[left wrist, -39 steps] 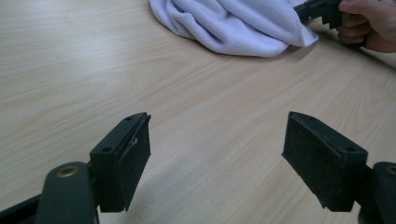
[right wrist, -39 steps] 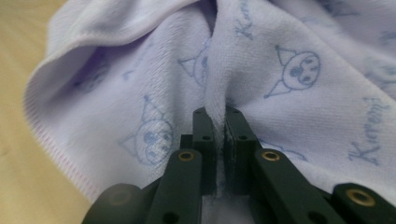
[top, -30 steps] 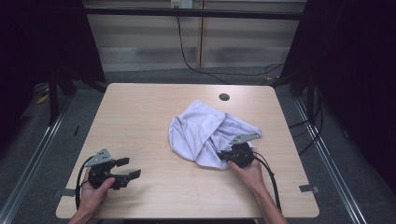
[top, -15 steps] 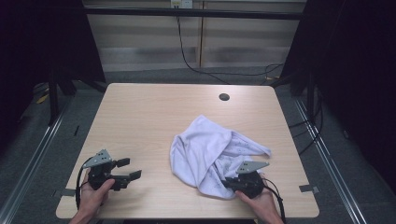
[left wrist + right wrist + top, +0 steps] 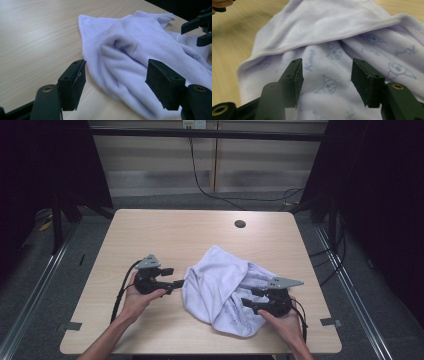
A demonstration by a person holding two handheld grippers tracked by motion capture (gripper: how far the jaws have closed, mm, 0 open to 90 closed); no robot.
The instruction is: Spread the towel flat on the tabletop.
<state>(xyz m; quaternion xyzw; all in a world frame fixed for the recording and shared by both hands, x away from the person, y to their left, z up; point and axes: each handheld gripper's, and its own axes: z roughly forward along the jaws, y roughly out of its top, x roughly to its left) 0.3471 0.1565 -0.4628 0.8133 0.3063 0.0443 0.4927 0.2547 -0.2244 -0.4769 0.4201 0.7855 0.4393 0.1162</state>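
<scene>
Both hand-held grippers, left (image 5: 172, 277) and right (image 5: 248, 297), were spread, flanking the crumpled cloth (image 5: 220, 287) on the worktop (image 5: 150, 235). Looked like pre-grasp. Next move probably needs each to pinch an edge.

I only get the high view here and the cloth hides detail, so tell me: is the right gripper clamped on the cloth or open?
Observer: Open. In the right gripper view the right gripper has its jaws spread, with the cloth lying between and beyond them, not pinched.
Operator: Is the cloth plain?
Observer: No. The right gripper view shows faint blue cartoon faces printed on one side, and a stitched hem where the plain side folds over.
Operator: And the left gripper?
Observer: The left gripper is open too, jaws wide, with the cloth's edge lying on the table between them.
</scene>
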